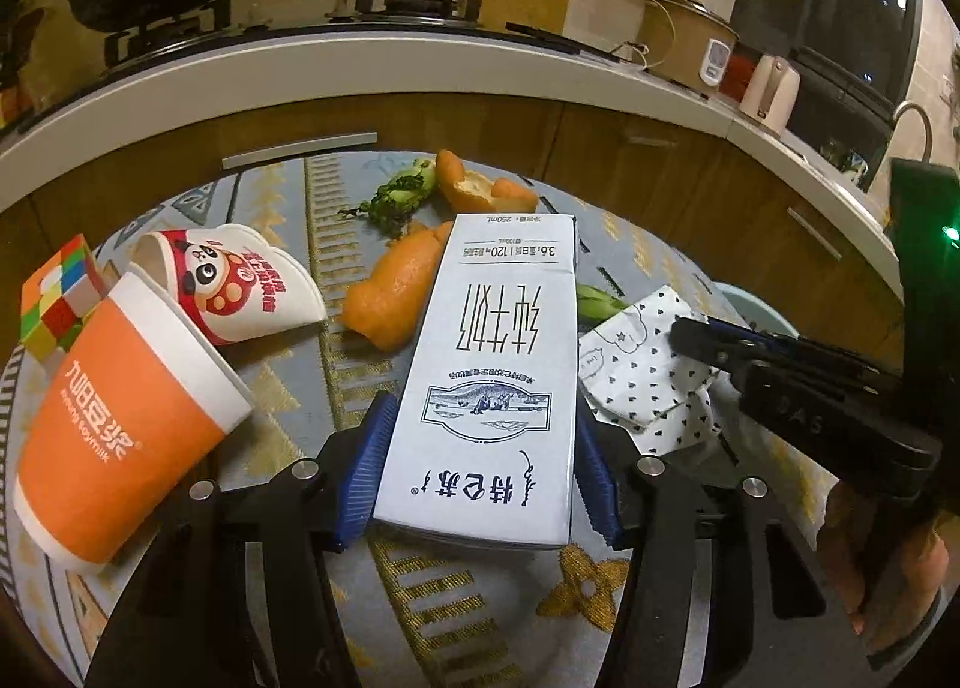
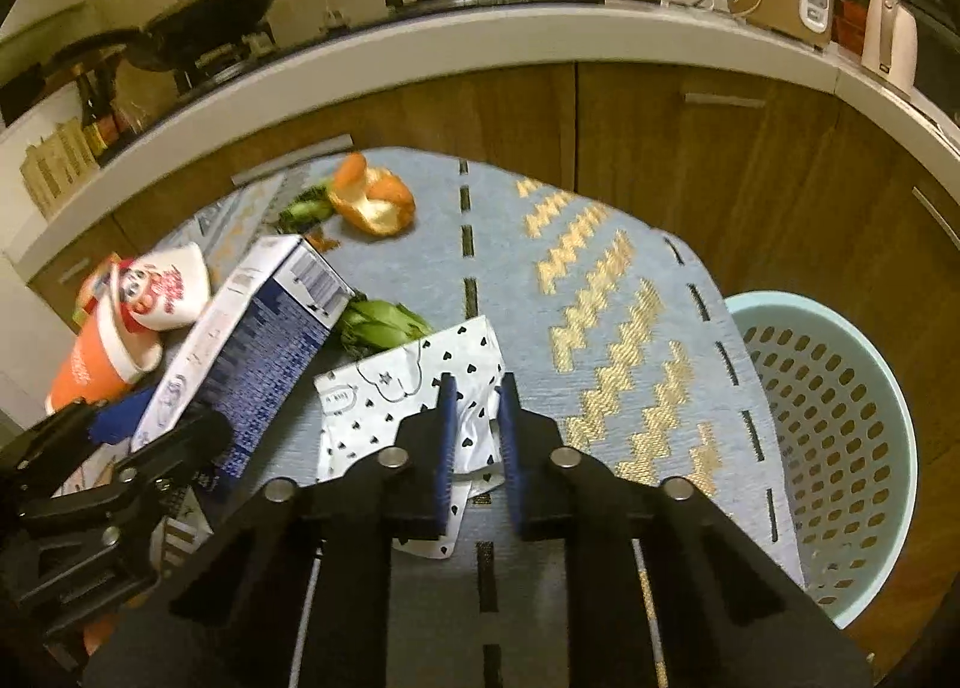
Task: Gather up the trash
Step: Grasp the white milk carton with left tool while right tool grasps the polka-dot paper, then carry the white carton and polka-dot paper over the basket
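While the left wrist view looks along its own fingers, we find the left hand-held gripper [image 1: 477, 472] pinching the milk carton [image 1: 489, 370] across its width, blue pads flat against both long sides. The carton lies lengthwise away from the camera, over the near middle of the surface [image 1: 480, 616]. We judge this a secure hold taken low on the carton so it can be carried off. Toward the left edge lie an orange paper cup [image 1: 120, 436], a panda-print cup [image 1: 240, 280] and a colour cube [image 1: 57, 298]. Orange peel [image 1: 396, 292] and vegetable scraps [image 1: 399, 193] lie toward the far edge. The right hand-held gripper [image 1: 690, 337] reaches in over the heart-print paper [image 1: 642, 370]; this view does not settle how its jaws stand.

From the right wrist view, we see the right hand-held gripper [image 2: 474, 388] narrowed on the heart-print paper [image 2: 408, 394], a fold of it standing between the pads; contact looks likely. This view alone shows the pale green perforated basket [image 2: 840, 436] beyond the right edge, which we take as the trash destination. It also shows the carton's dark printed side [image 2: 264, 352], tilted up off the surface, and a green leafy scrap [image 2: 384, 322] just behind the paper.
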The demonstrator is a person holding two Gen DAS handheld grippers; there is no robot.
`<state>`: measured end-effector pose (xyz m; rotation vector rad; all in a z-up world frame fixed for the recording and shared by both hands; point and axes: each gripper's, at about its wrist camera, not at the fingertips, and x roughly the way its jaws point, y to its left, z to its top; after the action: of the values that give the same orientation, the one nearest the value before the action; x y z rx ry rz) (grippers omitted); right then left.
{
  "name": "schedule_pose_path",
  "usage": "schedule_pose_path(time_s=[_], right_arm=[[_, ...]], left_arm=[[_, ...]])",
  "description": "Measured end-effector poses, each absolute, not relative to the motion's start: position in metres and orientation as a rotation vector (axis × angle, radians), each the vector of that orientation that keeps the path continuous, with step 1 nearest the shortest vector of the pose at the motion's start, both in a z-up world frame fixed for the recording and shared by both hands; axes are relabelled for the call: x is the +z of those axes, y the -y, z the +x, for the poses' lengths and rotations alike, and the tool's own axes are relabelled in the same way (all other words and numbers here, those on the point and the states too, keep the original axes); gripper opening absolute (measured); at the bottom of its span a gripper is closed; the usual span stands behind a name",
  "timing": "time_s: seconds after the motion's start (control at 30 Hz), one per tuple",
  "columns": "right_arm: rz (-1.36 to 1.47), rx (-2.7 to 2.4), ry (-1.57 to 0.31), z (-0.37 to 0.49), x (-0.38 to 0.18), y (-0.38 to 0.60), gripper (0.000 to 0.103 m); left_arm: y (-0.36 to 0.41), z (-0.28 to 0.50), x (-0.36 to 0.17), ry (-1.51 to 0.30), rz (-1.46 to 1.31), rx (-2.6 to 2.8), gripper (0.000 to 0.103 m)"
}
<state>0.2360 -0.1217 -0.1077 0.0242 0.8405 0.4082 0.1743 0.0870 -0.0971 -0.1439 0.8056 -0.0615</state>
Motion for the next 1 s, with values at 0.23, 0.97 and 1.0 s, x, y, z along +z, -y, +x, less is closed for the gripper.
schedule_pose_path(time_s=[0.23,0.97,1.0], right_arm=[[0.071,0.414,-0.774,0.221,-0.089,0.139,0.008],[0.065,0.171,-0.454,0.171,0.020,0.266,0.007],[0.065,0.154,-0.443,0.169,0.024,0.275,0.007]], left_arm=[[-0.088,0.162,-0.078,-0.732,-0.177,-0.071,0.053],[0.025,0.171,-0.005,-0.571,-0.100,-0.261,0.053],[0.031,0.172,-0.002,-0.566,-0.096,-0.269,0.053]])
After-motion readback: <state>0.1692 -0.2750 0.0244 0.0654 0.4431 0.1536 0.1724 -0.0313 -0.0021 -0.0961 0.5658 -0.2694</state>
